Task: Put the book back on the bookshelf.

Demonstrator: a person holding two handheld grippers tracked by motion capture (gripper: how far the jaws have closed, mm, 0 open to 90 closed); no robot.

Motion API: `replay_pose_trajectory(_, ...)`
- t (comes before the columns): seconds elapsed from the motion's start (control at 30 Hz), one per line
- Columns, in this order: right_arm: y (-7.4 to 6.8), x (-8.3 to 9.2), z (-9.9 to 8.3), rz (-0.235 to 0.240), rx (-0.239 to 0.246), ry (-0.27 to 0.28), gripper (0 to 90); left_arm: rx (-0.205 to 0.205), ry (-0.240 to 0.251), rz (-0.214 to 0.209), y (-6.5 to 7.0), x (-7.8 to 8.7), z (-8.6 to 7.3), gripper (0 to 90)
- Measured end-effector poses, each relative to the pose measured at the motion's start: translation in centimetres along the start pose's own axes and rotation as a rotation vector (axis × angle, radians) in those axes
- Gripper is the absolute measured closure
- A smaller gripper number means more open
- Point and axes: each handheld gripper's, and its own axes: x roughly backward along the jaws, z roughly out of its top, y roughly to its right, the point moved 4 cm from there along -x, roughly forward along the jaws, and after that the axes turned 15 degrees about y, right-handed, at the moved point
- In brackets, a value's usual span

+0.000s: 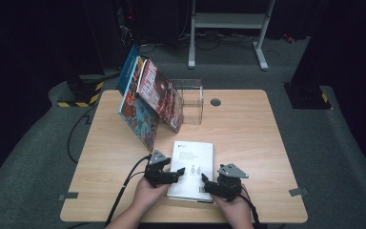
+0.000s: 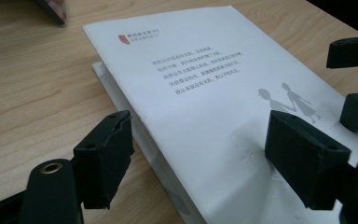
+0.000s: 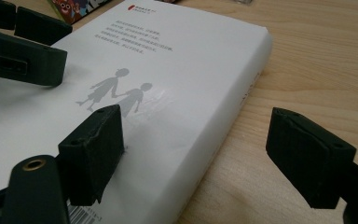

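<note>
High view: white book (image 1: 193, 168) flat on desk (image 1: 248, 138), near front edge, cover up, between both hands. Left tongs (image 1: 181, 171) over its left side, right tongs (image 1: 204, 179) over its lower right corner, tips pointing inward toward each other. Leaning stack of colourful books (image 1: 147, 98) and clear acrylic stand (image 1: 190, 100) farther back, well apart from white book.

Left gripper view: left tongs (image 2: 198, 149) wide, straddling book's page-edge side; one jaw off the book over bare desk, other jaw over the cover near the two printed figures. No pinch on anything.

Right gripper view: right tongs (image 3: 214, 154) wide too, straddling the spine side; one jaw over the cover, other over desk beside the spine. Nothing held.

Risks, as judged:
- Closing from this pose likely to catch cover sheet alone, not full block; cover already slightly rippled, could crease or tear.
- Jaw on glossy cover may skid, pushing book sideways toward the other tongs.
- Lift from one side only would let pages fan open and sag.
- Tips of both tongs close together over cover; possible clash if both advance.

Pose: both hands low at front edge, forearms entering from below, wrists angled inward, tongs roughly level and shallow to the desk.
</note>
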Motion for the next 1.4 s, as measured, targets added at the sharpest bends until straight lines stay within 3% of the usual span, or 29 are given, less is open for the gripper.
replay_pose_trajectory(0.07, 0.2, 0.3, -0.3, 0.000, -0.008, 0.014, 19.0, 0.024, -0.005, -0.016, 0.0, -0.2, -0.1, 23.2)
replay_pose_trajectory(0.13, 0.2, 0.5, -0.5, 0.002, -0.027, 0.023, 19.0, 0.020, -0.002, -0.021, 0.0, -0.3, -0.2, 21.1)
replay_pose_trajectory(0.37, 0.3, 0.7, -0.6, 0.006, -0.030, 0.026, 19.0, 0.058, -0.020, -0.068, 0.4, -0.8, -0.5, 15.6)
replay_pose_trajectory(0.5, 0.3, 0.7, -0.6, 0.004, -0.031, 0.024, 19.0, 0.099, -0.041, -0.102, 0.2, -0.9, -0.6, 15.7)
replay_pose_trajectory(0.97, 0.3, 0.7, -0.6, 0.001, -0.045, 0.025, 19.8, 0.057, -0.028, -0.106, 0.3, -0.9, -0.6, 15.3)
replay_pose_trajectory(1.27, 0.3, 0.7, -0.6, 0.006, -0.050, 0.024, 19.9, 0.061, -0.041, -0.122, 0.1, -1.0, -0.5, 15.6)
replay_pose_trajectory(1.4, 0.3, 0.7, -0.6, 0.004, -0.052, 0.024, 20.2, 0.095, -0.056, -0.137, -0.1, -1.1, -0.5, 16.3)
